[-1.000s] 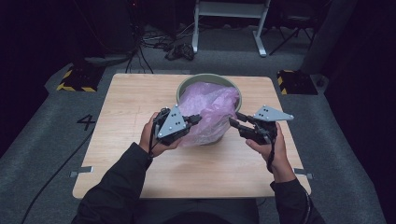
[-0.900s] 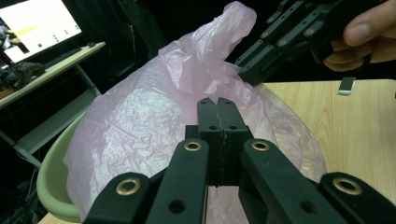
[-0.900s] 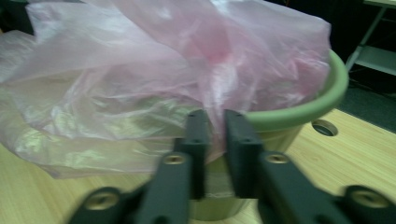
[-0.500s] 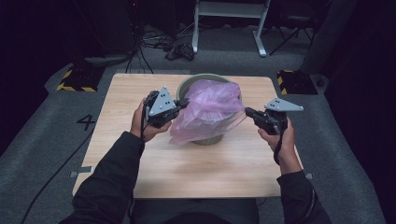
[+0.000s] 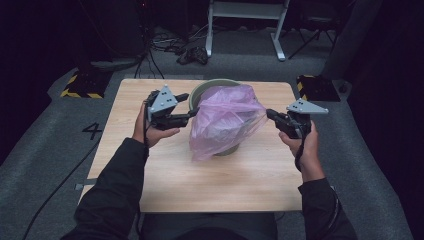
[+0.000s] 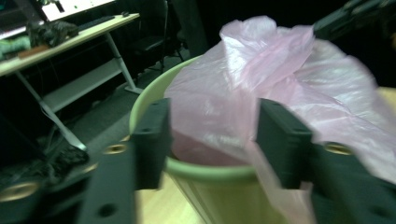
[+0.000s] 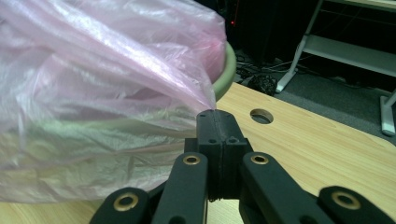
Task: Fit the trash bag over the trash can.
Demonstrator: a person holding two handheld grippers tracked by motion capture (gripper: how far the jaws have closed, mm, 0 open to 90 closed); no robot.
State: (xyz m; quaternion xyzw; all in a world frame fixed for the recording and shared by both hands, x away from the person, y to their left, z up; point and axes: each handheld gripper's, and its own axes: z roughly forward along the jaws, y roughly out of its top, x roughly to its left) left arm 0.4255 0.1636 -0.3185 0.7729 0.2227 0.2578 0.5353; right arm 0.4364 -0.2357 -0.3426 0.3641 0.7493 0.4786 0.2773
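Right gripper [image 7: 215, 122]: jaws pressed together on a pulled-out corner of the pink plastic bag [image 7: 93, 88], film stretched taut from the jaw tips toward the bin rim

Left gripper [image 6: 212, 140]: jaws wide apart, one on each side of the bag's near edge at the rim of the green bin [image 6: 149, 98]; film drapes against the right-hand jaw, grip not established

High view: left gripper [image 5: 187, 112] at the bin's left rim, right gripper [image 5: 270, 115] out to the bin's right, bag [image 5: 225, 122] spread between them and hanging over the front of the bin [image 5: 212, 86]

Surface: light wooden table [image 5: 215, 175], round cable hole [image 7: 261, 115] near the far edge in the right gripper view

Room: dark; grey carpeted floor [image 5: 45, 150], a white-framed desk [image 5: 245, 15] behind, cables on the floor, yellow-black striped blocks at either side of the table

Change from half a second ago: right gripper lower and drawn slightly outward, bag corner pulled longer; left gripper shifted nearer the rim; bin unmoved

Bag position: mostly inside and over the bin, standing at the table's centre-rear
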